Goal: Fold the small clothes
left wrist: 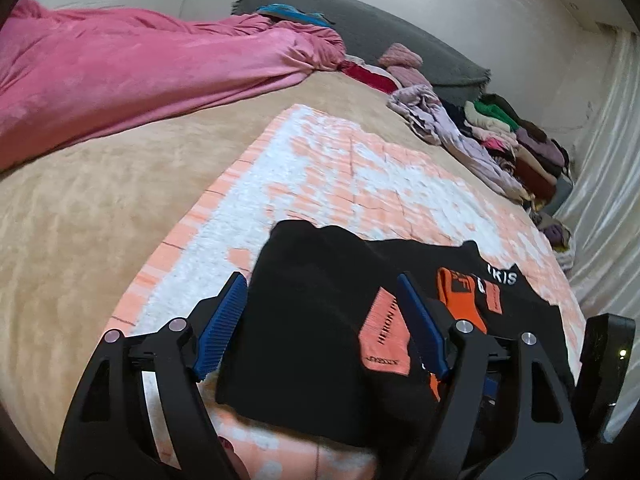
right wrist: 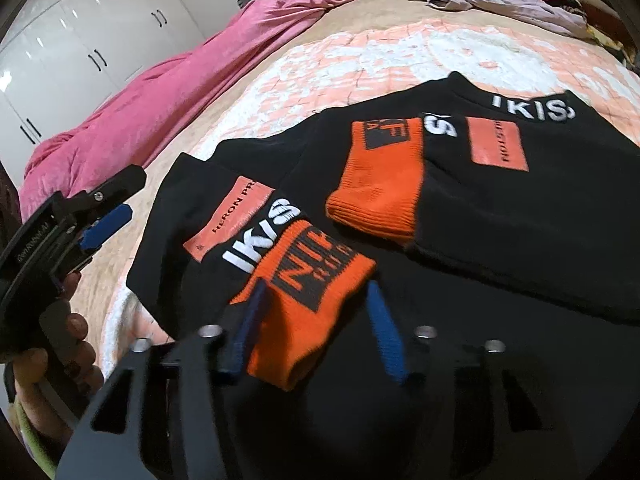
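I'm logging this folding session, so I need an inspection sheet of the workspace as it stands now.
Surface: beige bedspread with an orange-and-white patterned cloth spread on it.
Job's things: black garment with orange cuffs lying on the patterned cloth, sleeves folded across.
Clutter: pink blanket bunched at the far side; clothes pile along the edge.
Grippers: left gripper jaws open over the garment; right gripper jaws open around the near cuff.
Cables: nothing seen.
Surroundings: white wardrobe, grey headboard, curtain.
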Motion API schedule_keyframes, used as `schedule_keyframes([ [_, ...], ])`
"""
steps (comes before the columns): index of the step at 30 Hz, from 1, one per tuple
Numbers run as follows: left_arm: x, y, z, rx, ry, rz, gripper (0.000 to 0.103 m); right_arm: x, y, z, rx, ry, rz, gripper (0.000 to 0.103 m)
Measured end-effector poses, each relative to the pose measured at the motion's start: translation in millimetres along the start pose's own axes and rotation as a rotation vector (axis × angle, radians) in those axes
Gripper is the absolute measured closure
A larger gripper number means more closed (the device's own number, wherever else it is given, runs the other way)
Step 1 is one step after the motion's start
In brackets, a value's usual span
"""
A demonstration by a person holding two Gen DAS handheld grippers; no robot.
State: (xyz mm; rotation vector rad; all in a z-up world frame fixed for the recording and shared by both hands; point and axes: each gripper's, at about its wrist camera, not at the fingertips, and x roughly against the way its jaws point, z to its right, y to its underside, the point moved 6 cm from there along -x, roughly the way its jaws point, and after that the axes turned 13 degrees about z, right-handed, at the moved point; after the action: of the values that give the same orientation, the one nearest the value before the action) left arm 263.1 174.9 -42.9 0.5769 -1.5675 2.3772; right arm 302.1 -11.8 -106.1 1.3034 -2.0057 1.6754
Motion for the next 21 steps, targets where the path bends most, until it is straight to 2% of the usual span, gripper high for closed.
schedule_keyframes([
  [1, 0, -1, -2, 0.005, -0.007, 0.002, 0.034, -1, -1, -2, 0.006, 0.000, 0.003, 0.074],
  [3, 2, -2, -3, -0.001, -0.012, 0.013, 0.034, -2, -2, -6, 0.025, -0.008, 0.008, 0.083],
  [4, 2, -3, -2, -0.005, -0.016, 0.018, 0.034, -2, -3, -7, 0.031, -0.016, 0.011, 0.095],
  [12, 9, -10, 0, -0.022, -0.019, 0.072, 0.034, 14, -26, -22, 0.119, -0.040, 0.095, 0.096],
  [16, 9, -12, -1, -0.023, -0.016, 0.078, 0.034, 31, -49, -25, 0.170, -0.020, 0.158, 0.096],
  [21, 9, -11, 1, -0.036, -0.015, 0.077, 0.034, 55, -81, -5, 0.195, 0.037, 0.227, 0.096],
])
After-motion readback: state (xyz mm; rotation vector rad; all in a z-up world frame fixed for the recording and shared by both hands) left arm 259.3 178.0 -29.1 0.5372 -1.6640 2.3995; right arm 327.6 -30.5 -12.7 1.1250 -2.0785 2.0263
